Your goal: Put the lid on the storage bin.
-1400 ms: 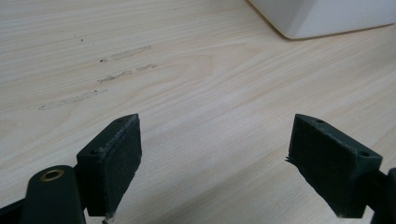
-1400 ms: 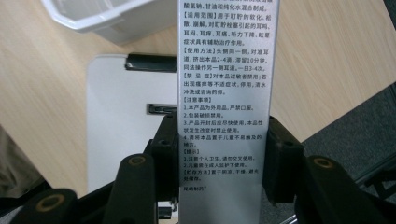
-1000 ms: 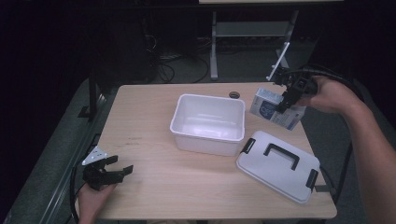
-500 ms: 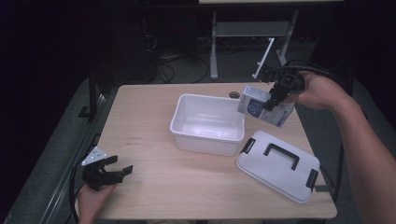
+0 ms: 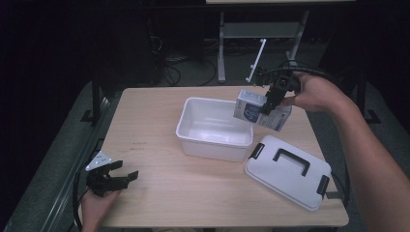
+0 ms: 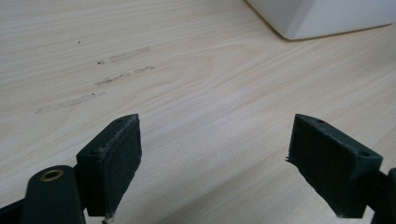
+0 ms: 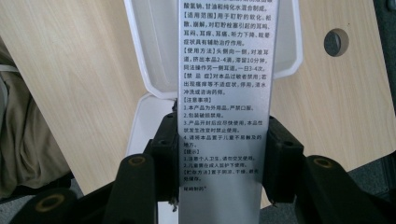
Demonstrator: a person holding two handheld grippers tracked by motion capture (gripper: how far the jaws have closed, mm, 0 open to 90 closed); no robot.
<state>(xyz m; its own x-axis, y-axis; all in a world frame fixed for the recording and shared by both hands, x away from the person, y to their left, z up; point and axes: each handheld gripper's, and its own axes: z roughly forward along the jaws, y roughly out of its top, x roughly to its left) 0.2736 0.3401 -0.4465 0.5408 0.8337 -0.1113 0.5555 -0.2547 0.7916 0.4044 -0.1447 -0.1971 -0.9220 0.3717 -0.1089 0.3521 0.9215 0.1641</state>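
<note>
the right gripper (image 5: 267, 104) has a small printed carton (image 5: 261, 110) pinched between its jaws, carried in the air at the right-hand rim of the open white bin (image 5: 214, 126), tilted, one end poking out over the bin's inside. in the right gripper view the carton (image 7: 223, 93) runs straight up from between the black jaws, which press on its two long sides low down, and the bin (image 7: 140, 56) sits beneath it with its hollow open.

from where i stand, the job looks like getting that carton into the bin. to do it well i'd bring the hand a bit further in over the hollow so the whole carton clears the near wall, then lower it and level it out before letting go (dropped from up there it could clip the rim and tumble onto the table (image 5: 154, 125)). the grip is near one end, so the free end may swing as the jaws part; easing them apart slowly close to the bin floor would help.

the white lid (image 5: 288, 171) with its black handle lies on the table just beside the bin, out of the way. the left gripper (image 5: 114, 179) rests at the near left corner, jaws spread wide with nothing between them.
</note>
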